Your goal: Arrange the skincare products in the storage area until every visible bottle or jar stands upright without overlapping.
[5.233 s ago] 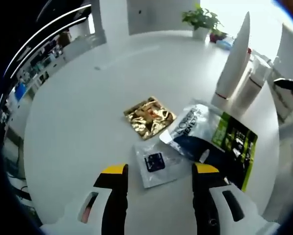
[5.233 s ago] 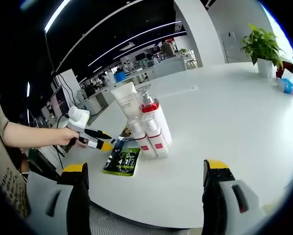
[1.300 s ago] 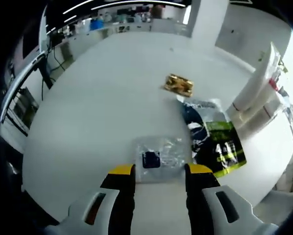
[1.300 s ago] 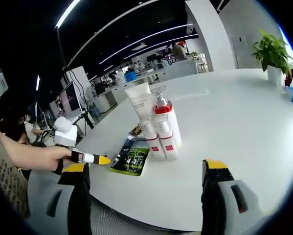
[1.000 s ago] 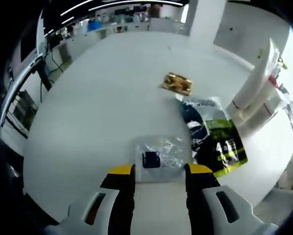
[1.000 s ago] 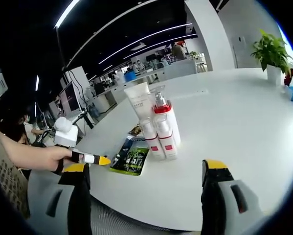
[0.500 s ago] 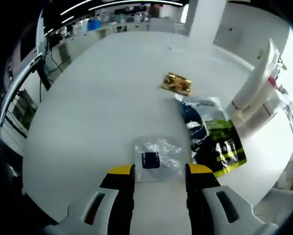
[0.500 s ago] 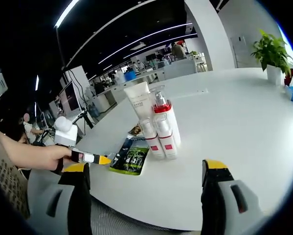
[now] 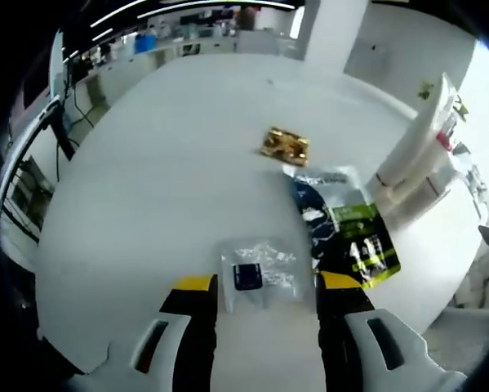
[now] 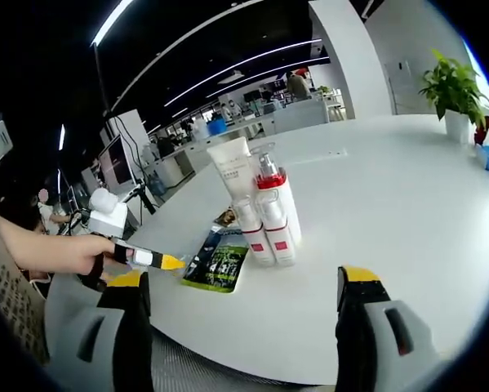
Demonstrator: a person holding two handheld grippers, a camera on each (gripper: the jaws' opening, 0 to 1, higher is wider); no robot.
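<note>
Compared with half a second ago, the left gripper view is seen from slightly farther back: the clear sachet (image 9: pixel 259 275) now lies a little above the jaw tips rather than between them, and the whole scene sits smaller in the frame. This is read as a camera shift; the items on the white table (image 9: pixel 146 180) are not seen to have moved. The right gripper view is almost unchanged, apart from the left gripper (image 10: pixel 158 261) at centre left being held slightly higher and tilted.

In the left gripper view, the left gripper (image 9: pixel 260 287) is seen at bottom centre with its jaws moderately apart and nothing between them. The clear sachet, with a dark square label, lies flat just above the tips. A gold foil packet (image 9: pixel 284 145) lies upper centre. A dark blue and green pouch (image 9: pixel 342 229) lies flat right of centre. The white bottles (image 9: pixel 415 155) stand upright at the right edge, close beside the pouch.

In the right gripper view, a hand (image 10: pixel 60 253) holding the left gripper is recorded at the left. The pouch (image 10: pixel 220 261) lies flat left of centre. The cluster of white bottles (image 10: pixel 260 208) with red bands stands upright at centre, touching one another. A potted plant (image 10: pixel 452 94) stands at upper right. The right gripper (image 10: pixel 242 290) is held wide apart at the bottom, empty, near the table edge.
</note>
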